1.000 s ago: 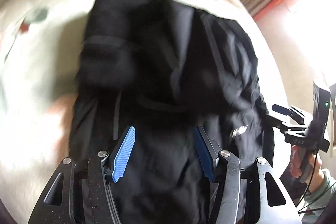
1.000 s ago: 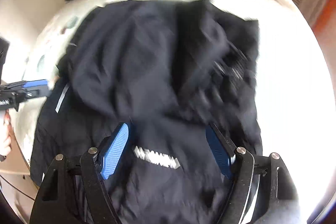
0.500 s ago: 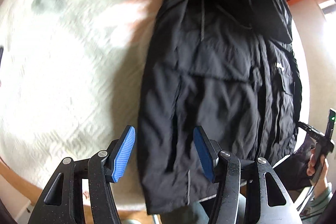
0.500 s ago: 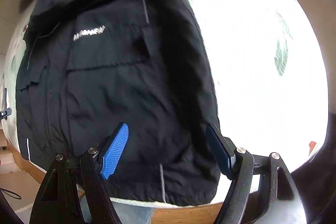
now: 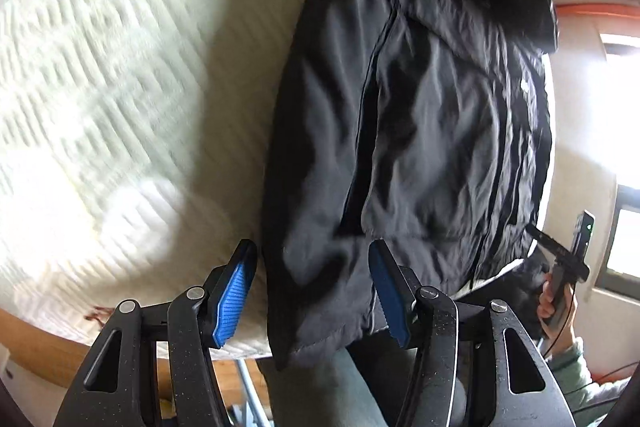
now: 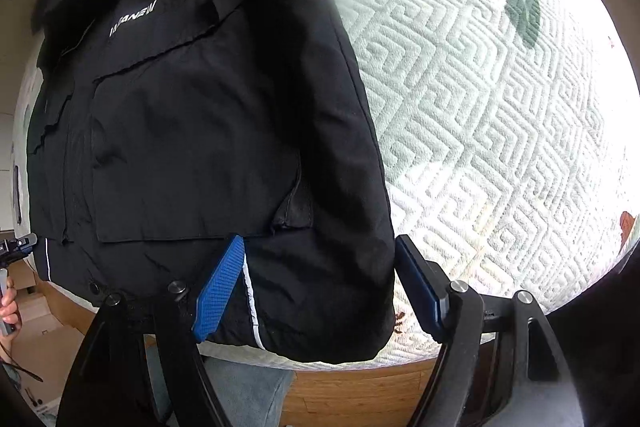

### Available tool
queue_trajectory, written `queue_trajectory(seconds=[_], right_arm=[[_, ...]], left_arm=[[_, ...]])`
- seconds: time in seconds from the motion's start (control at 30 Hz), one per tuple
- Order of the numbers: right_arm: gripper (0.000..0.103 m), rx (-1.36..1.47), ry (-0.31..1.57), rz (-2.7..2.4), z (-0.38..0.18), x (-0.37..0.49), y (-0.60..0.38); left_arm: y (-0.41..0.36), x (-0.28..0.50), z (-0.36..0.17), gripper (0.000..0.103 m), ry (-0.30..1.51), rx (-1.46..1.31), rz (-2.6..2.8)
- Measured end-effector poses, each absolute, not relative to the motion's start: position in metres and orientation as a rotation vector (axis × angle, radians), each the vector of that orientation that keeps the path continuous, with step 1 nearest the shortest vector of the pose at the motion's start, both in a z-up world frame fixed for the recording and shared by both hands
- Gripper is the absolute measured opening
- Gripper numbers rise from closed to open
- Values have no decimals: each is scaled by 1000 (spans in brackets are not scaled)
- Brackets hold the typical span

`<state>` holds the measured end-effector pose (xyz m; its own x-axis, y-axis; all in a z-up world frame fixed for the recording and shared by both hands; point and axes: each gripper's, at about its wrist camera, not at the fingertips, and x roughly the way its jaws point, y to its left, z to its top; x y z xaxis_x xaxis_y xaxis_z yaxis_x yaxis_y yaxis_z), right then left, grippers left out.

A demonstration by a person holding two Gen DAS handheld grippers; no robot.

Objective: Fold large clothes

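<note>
Over the bed's (image 6: 500, 99) near edge, we have drawn both grippers back to the hem of the black jacket (image 6: 192, 115) (laid flat, front up). Left gripper (image 5: 312, 287) and right gripper (image 6: 320, 283) gape wide, holding nothing; hem corners look next.

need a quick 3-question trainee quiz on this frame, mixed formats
1. True or false: the black jacket lies on the quilted bedspread with its hem at the near edge.
2. Which state fits the left claw and right claw? A) both open B) both shut C) only the left open
3. Fill in: the white logo sits on the jacket's ____.

Key: 1 true; 2 A; 3 chest
</note>
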<state>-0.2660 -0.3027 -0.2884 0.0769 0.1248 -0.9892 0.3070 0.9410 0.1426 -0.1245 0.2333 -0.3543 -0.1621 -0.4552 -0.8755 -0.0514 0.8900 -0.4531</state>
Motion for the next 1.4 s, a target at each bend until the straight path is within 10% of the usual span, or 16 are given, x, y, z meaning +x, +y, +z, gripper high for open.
queue_trajectory(seconds=[0.83,1.0,1.1,1.4], right_arm=[[67,506,1530,-67,-308,-326,-340],[39,483,1523,-13,-307,-325,-324],[23,490,1498,-4,-294,-325,-323],[20,457,1398,1,-220,-297,-308]], left_arm=[[218,-143,-364,59,1732,-355,-402],[214,-143,-362,59,1731,-323,-377],[214,-142,-359,23,1719,-300,-362],[232,-121,-317,10,1612,-520,-340]])
